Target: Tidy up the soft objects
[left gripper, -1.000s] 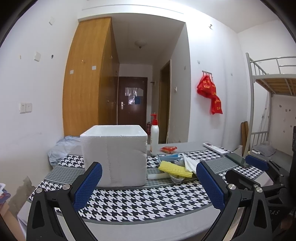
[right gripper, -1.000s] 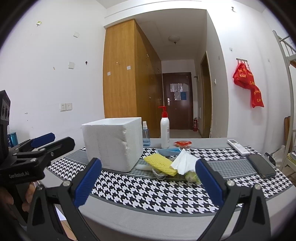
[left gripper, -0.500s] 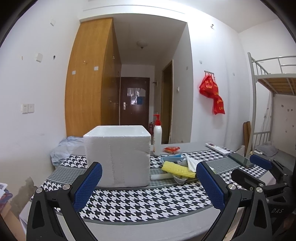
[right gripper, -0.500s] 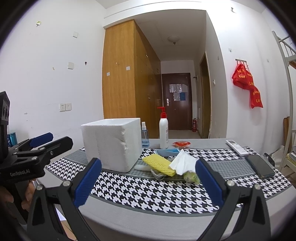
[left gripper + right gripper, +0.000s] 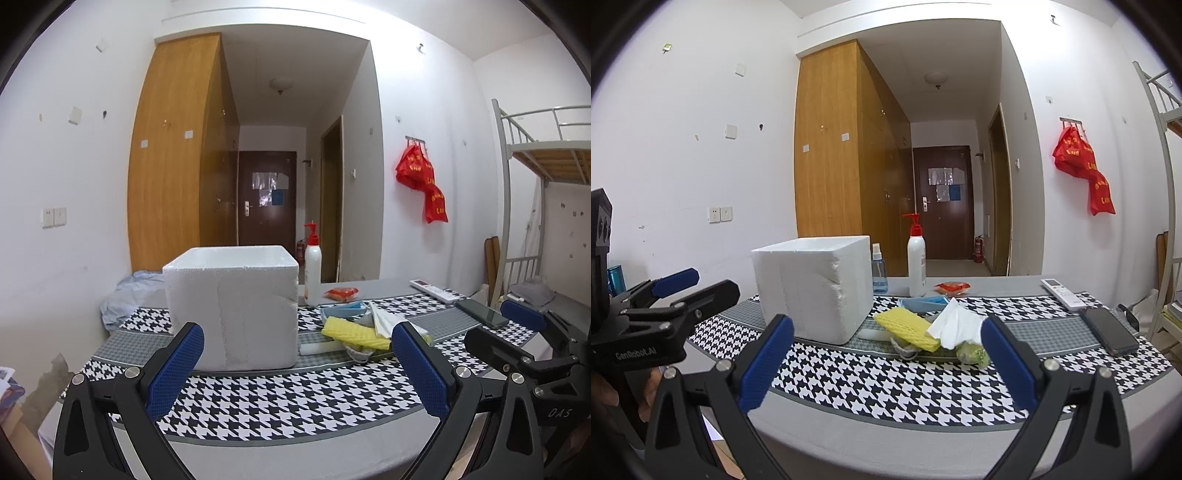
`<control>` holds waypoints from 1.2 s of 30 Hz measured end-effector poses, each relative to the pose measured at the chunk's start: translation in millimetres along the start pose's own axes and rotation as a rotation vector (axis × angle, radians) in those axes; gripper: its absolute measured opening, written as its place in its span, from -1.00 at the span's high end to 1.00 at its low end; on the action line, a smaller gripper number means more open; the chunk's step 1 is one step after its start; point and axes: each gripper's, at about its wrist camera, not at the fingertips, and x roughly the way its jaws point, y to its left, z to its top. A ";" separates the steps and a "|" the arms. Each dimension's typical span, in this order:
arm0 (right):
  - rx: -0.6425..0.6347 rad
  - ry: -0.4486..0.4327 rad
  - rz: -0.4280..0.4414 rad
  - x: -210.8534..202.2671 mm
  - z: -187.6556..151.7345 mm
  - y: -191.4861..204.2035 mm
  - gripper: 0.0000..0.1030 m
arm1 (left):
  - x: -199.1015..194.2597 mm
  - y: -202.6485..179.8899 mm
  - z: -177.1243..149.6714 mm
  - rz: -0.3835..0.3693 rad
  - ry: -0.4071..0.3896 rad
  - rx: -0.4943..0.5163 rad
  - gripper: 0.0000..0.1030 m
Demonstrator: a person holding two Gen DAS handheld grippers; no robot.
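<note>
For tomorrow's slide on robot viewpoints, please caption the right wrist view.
Open right gripper faces a white foam box, yellow sponge and tissue on a houndstooth tablecloth.

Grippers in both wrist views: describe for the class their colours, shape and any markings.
Both the left gripper and the right gripper have black angular frames, silver bolts and textured blue finger pads. White lettering marks each body: "GenRobot.AI" on the left, "DAS" on the right.
</note>
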 end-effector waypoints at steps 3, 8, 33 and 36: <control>0.003 0.003 -0.001 0.4 0.1 -1.0 -0.99 | 0.3 2.7 1.1 0.001 -0.002 -0.016 -0.98; 0.005 0.008 -0.003 3.0 -0.5 -3.4 -0.99 | 3.9 1.0 2.2 0.001 0.004 -0.006 -0.98; 0.015 0.140 -0.085 55.9 -6.3 -48.8 -0.99 | 83.3 -24.2 -0.7 -0.067 0.143 0.023 -0.98; 0.014 0.154 -0.094 63.0 -5.9 -53.5 -0.99 | 92.0 -26.9 0.2 -0.082 0.156 0.017 -0.98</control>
